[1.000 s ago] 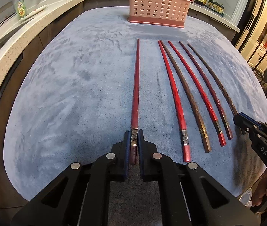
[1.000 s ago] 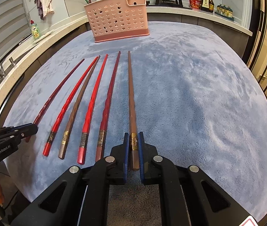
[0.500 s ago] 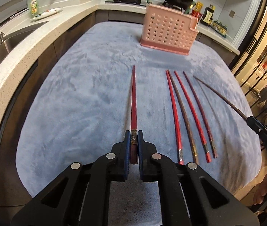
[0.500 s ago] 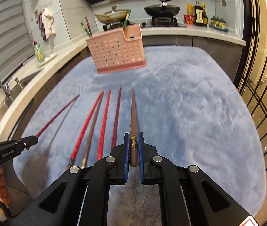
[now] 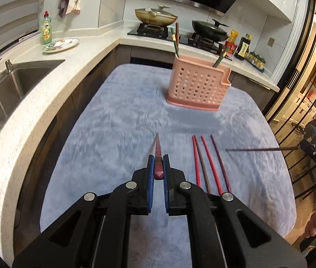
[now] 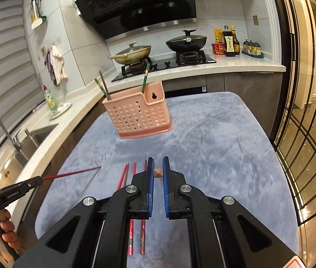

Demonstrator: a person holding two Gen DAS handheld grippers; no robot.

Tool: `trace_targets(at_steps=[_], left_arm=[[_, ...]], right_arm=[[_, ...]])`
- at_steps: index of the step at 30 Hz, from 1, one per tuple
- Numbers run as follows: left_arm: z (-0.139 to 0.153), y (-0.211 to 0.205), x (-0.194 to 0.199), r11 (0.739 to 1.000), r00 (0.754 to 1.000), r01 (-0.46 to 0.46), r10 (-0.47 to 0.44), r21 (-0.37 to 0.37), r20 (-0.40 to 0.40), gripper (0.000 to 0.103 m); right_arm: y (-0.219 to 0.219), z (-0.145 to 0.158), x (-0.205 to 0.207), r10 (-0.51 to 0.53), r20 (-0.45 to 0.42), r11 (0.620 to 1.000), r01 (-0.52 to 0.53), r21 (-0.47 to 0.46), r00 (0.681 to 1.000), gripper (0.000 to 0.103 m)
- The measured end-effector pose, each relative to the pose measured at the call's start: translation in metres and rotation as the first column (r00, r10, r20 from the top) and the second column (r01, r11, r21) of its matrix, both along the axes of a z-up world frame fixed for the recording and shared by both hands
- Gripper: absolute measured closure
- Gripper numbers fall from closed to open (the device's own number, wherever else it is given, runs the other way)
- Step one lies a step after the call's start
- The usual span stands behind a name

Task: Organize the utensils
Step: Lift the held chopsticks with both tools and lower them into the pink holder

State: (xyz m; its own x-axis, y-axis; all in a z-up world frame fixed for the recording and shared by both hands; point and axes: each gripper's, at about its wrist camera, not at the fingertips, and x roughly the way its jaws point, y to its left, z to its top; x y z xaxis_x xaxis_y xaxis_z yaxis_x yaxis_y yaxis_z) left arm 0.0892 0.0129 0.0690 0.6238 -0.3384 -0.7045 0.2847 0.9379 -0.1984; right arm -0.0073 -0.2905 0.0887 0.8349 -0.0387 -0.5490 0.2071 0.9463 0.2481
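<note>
Two chopsticks have left the blue cloth since a second ago: your left hand-held gripper (image 5: 157,171) is clamped on the red chopstick (image 5: 157,149), and your right hand-held gripper (image 6: 157,172) is clamped on the brown chopstick (image 6: 158,172), both now raised in the lower centre of their views. Four chopsticks (image 5: 207,163) remain lying at lower right. With both lifted clear, your next stretch is likely to the pink basket (image 5: 199,87), upper centre on the counter (image 5: 117,120).

My left claw (image 5: 158,167) clamps a red chopstick (image 5: 157,147); my right claw (image 6: 158,169) a brown one (image 6: 158,172). Four chopsticks (image 5: 207,163) lie parallel on the counter before the pink holder (image 5: 198,87).
</note>
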Motion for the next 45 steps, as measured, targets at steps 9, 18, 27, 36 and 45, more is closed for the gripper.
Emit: trace_targets(at_steps=[9,18,27,36,45], left_arm=[[0.042,-0.012,0.037,1.0,0.997,0.006,-0.003,-0.029,0.078,0.096],[0.093,-0.032,0.082,0.996,0.988,0.035,-0.022,-0.084,0.153,0.096],[0.168,-0.057,0.129,0.988,0.944,0.037,0.015,-0.148,0.331,0.096],[0.186,-0.083,0.182,0.986,0.907,0.013,0.06,-0.169,0.418,0.096],[0.137,-0.097,0.218,0.99,0.938,0.002,0.047,-0.139,0.343,0.096]], right_arm=[[-0.017,0.036,0.026,-0.026,0.09,0.999,0.023,0.037,0.996,0.096],[-0.03,0.085,0.067,-0.037,0.208,0.998,0.026,0.057,0.977,0.096],[-0.042,0.147,0.136,-0.046,0.351,0.994,0.009,0.107,0.935,0.096],[-0.044,0.154,0.208,-0.061,0.365,0.994,0.025,0.102,0.929,0.096],[-0.038,0.098,0.255,-0.044,0.24,0.996,0.023,0.091,0.97,0.096]])
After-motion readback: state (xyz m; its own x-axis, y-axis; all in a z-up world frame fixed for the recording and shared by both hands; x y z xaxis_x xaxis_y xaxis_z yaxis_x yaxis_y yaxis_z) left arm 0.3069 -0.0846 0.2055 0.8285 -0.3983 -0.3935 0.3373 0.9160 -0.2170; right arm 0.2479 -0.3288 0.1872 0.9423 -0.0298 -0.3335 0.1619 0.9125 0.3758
